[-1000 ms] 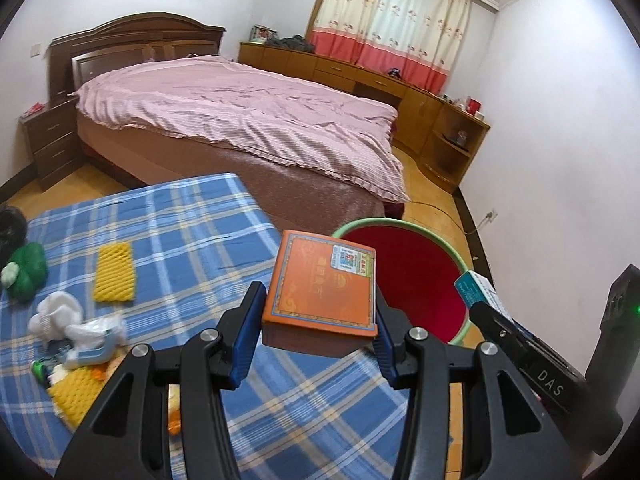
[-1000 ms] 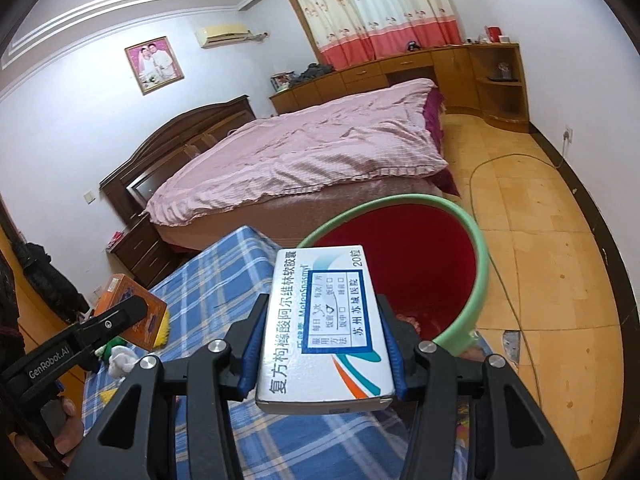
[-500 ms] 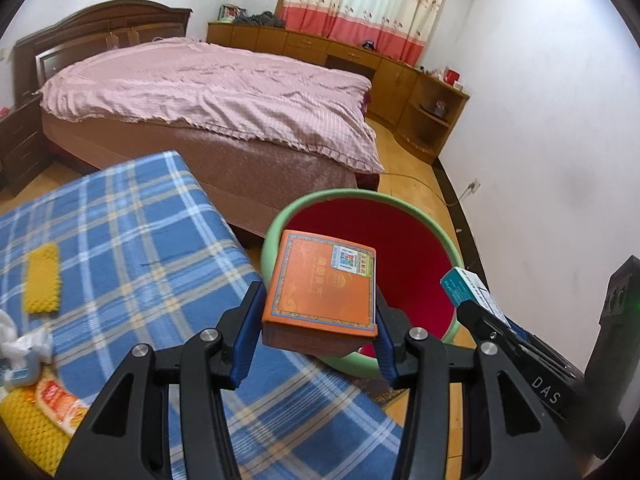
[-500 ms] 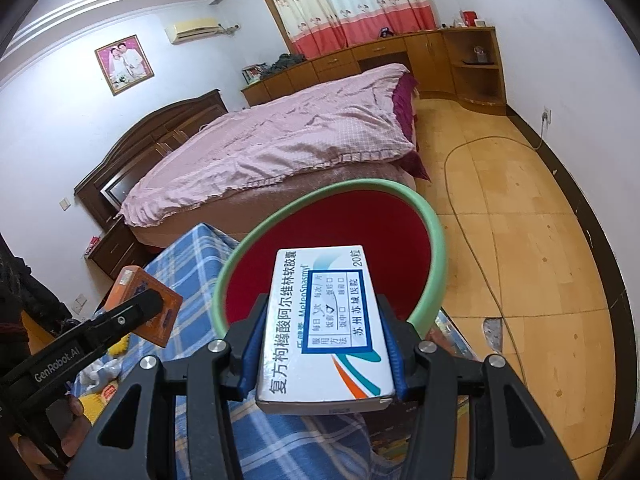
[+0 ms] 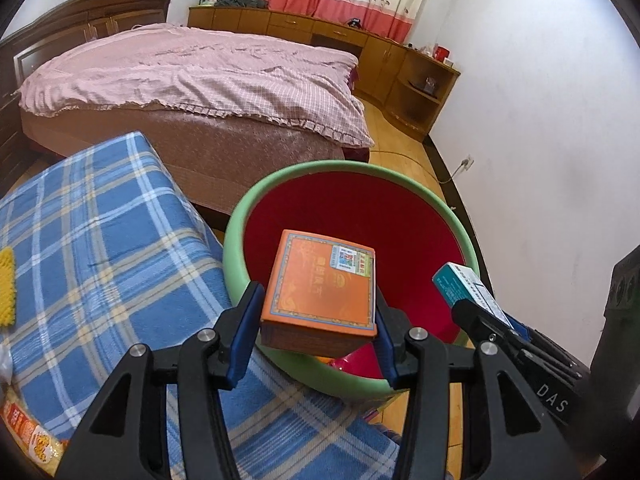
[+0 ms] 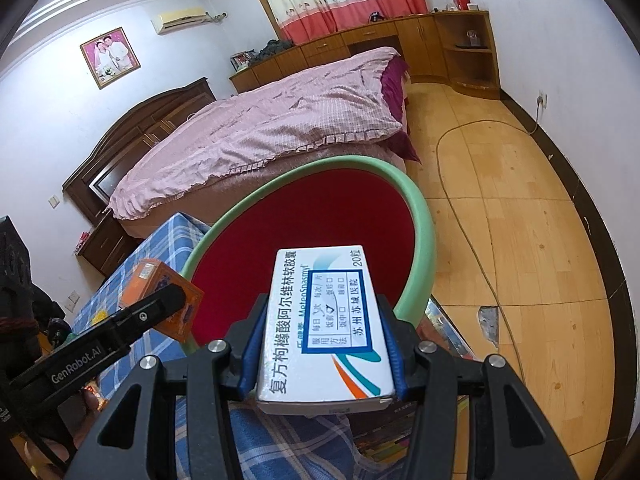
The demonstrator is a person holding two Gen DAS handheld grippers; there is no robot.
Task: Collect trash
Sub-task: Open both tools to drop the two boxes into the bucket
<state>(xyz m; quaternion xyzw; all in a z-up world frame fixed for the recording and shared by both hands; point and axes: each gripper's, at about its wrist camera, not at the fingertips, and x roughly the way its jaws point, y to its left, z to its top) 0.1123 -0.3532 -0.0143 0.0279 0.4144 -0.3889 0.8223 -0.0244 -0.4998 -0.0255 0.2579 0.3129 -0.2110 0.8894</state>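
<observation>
An orange box (image 5: 320,292) pinched in the left tongs (image 5: 316,332) and a white medicine box (image 6: 324,328) pinched in the right tongs (image 6: 324,354) both hang over the green-rimmed red bin (image 5: 400,176) beside the blue plaid surface (image 5: 100,240)

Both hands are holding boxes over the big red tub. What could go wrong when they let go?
1. The orange box in the left gripper hangs above the tub's green rim, so it might hit the rim and fall outside.
2. The white medicine box in the right gripper sits close to the near edge too, and the two grippers are close enough to bump.
</observation>
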